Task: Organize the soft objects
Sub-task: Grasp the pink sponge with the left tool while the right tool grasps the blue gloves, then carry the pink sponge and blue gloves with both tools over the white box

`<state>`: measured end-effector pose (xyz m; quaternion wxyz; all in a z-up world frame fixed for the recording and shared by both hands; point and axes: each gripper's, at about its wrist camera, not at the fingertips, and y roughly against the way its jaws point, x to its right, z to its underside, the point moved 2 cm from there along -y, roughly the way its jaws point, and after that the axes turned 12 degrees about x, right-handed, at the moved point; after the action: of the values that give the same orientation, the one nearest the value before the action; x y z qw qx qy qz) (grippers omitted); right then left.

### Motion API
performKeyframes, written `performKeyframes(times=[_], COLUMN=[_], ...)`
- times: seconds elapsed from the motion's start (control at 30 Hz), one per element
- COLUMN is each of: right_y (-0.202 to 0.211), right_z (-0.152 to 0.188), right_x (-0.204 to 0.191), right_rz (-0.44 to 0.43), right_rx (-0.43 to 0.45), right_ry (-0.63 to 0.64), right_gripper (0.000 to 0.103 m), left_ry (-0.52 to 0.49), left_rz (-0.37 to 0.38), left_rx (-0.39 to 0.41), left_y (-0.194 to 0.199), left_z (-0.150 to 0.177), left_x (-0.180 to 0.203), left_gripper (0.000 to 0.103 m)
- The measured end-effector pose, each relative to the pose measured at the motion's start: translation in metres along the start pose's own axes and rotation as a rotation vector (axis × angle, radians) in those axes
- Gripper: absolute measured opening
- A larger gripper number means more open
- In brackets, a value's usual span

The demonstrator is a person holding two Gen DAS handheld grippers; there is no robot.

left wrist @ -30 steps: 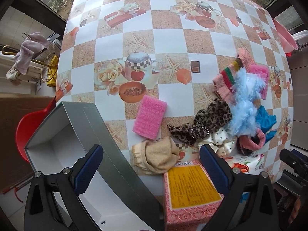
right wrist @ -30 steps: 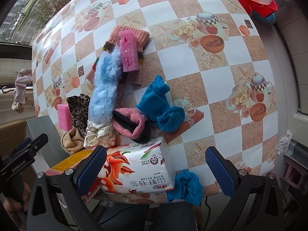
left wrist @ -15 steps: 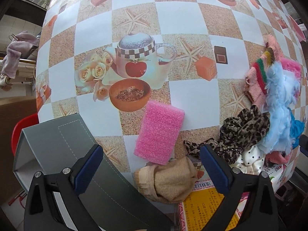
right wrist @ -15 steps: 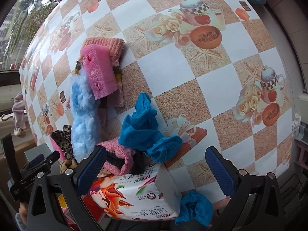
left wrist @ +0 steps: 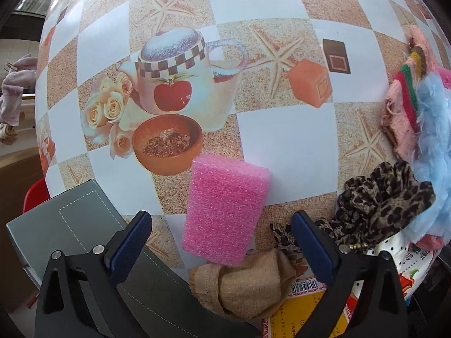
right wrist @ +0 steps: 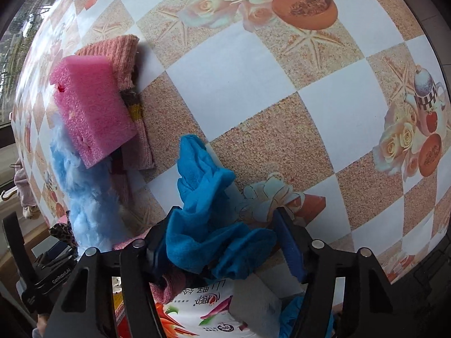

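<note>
In the left wrist view a pink sponge point(left wrist: 225, 208) lies on the patterned tablecloth between the open fingers of my left gripper point(left wrist: 221, 243), which is low over it and not touching. A beige sock point(left wrist: 248, 287) lies just below the sponge. In the right wrist view my right gripper point(right wrist: 221, 245) is open, its fingers on either side of a crumpled blue cloth point(right wrist: 208, 214). A second pink sponge point(right wrist: 90, 107) rests on a pink knitted cloth point(right wrist: 124, 53) and a light blue fluffy piece point(right wrist: 84, 197).
A grey open box point(left wrist: 64, 228) sits at the lower left of the left wrist view. A leopard-print scrunchie point(left wrist: 380, 205), a tissue pack point(right wrist: 197, 307) and a yellow-labelled packet point(left wrist: 304, 318) lie near the table's front edge. The far tabletop point(right wrist: 253, 84) is bare tablecloth.
Both grippers have moved down and forward toward the table. The left one now straddles the pink sponge; the right one now straddles the blue cloth. Both stay open.
</note>
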<state>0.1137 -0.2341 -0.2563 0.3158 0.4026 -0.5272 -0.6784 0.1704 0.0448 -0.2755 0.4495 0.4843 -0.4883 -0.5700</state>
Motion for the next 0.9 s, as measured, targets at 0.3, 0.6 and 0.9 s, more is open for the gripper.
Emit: performKeyframes(times=[0.3,0.6,0.9], right_y=[0.025,0.065,0.083], right_z=[-0.017,-0.016,-0.02], right_x=[0.014,0.028,0.045], right_rz=[-0.039,-0.066,-0.105], right_rx=[0.033,0.073,0.104], right_ry=[0.02,0.015,0.02], right_gripper=[0.023,0.023,0.023], left_ry=[0.059,0.077,0.01], left_rz=[0.104,0.105,0.14], left_rx=[0.092,0.167,0.261], left_y=[0.019,0.071,0.131], left_z=[0.0,-0.014,-0.016], left_x=[-0.016,-0.02,0.013], left_gripper=[0.045,0.045,0.045])
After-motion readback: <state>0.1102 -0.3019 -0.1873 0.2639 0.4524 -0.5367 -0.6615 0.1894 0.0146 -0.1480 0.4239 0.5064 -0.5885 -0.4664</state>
